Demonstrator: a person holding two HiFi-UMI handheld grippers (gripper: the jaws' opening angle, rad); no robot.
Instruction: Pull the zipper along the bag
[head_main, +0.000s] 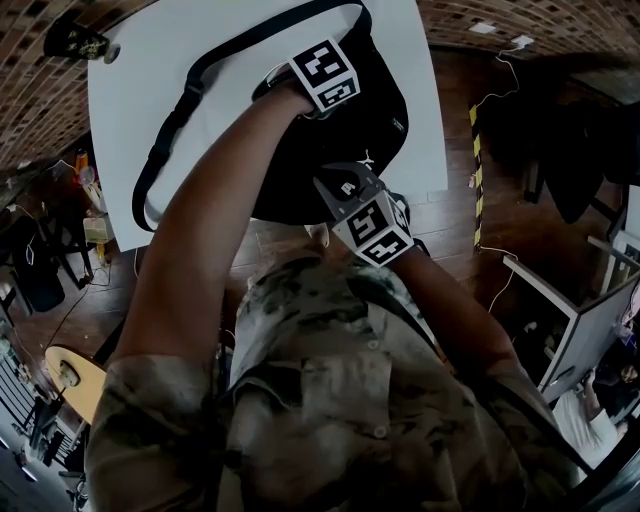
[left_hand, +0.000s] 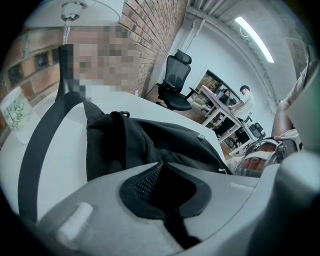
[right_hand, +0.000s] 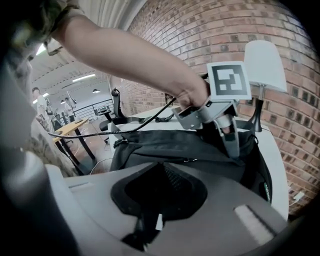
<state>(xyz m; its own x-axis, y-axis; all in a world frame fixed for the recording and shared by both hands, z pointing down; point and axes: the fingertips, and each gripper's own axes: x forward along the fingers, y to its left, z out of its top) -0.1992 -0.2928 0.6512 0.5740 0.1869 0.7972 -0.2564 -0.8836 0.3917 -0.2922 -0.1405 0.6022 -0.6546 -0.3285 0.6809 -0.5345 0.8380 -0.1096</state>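
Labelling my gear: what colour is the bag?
The bag is black, clearest in the head view.

The scene is being looked down on steeply from the head camera, onto the white rectangular tabletop (head_main: 130, 90). The left gripper view is being taken from very near, low over the soft black fabric bag (left_hand: 150, 140), facing along the red brick wall (left_hand: 150, 35) toward an office. The right gripper view is being aimed across the same bag at that wall from the table's near edge. The bag is being shared by all three views, and the grey left gripper (right_hand: 234, 150) is being caught in the right gripper view.
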